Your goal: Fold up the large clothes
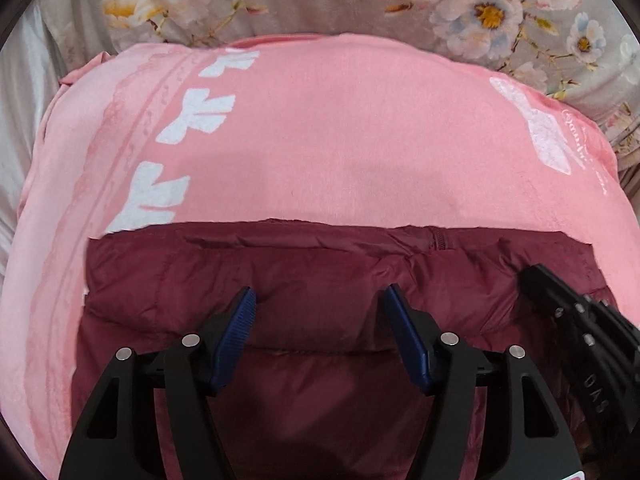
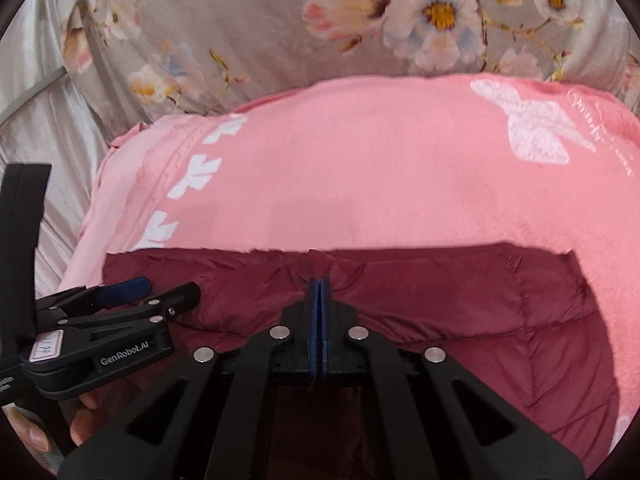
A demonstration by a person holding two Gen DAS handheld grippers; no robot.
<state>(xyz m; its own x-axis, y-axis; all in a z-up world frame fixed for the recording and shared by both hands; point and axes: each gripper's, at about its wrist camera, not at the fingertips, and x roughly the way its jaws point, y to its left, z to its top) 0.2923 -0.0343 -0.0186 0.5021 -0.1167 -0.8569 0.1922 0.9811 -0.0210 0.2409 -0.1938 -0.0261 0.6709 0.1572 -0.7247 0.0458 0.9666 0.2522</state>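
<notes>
Maroon jacket [image 1: 320,320] – lower part cut off; pink blanket [image 2: 360,184] script lettering too small to read.

Black tongs [image 1: 318,300] with ribbed blue pads [image 1: 236,328] and silver round rivets were seen. "GenRobot.AI" was printed in white on the left tongs [image 2: 160,286], beside a pink-edged label.

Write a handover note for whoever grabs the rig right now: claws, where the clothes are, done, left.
Left claw: open, hovering low over the dark red puffer jacket, gripping nothing.
Right claw: pads shut, tips at the jacket's far edge; it looks like they pinch fabric there, but I can't confirm.
Jacket lies on the pink blanket, on the floral bedsheet. Its far edge runs straight across; how many folds are in it I can't tell.
Left: close the left claw on the same edge, then make the next fold.
</notes>
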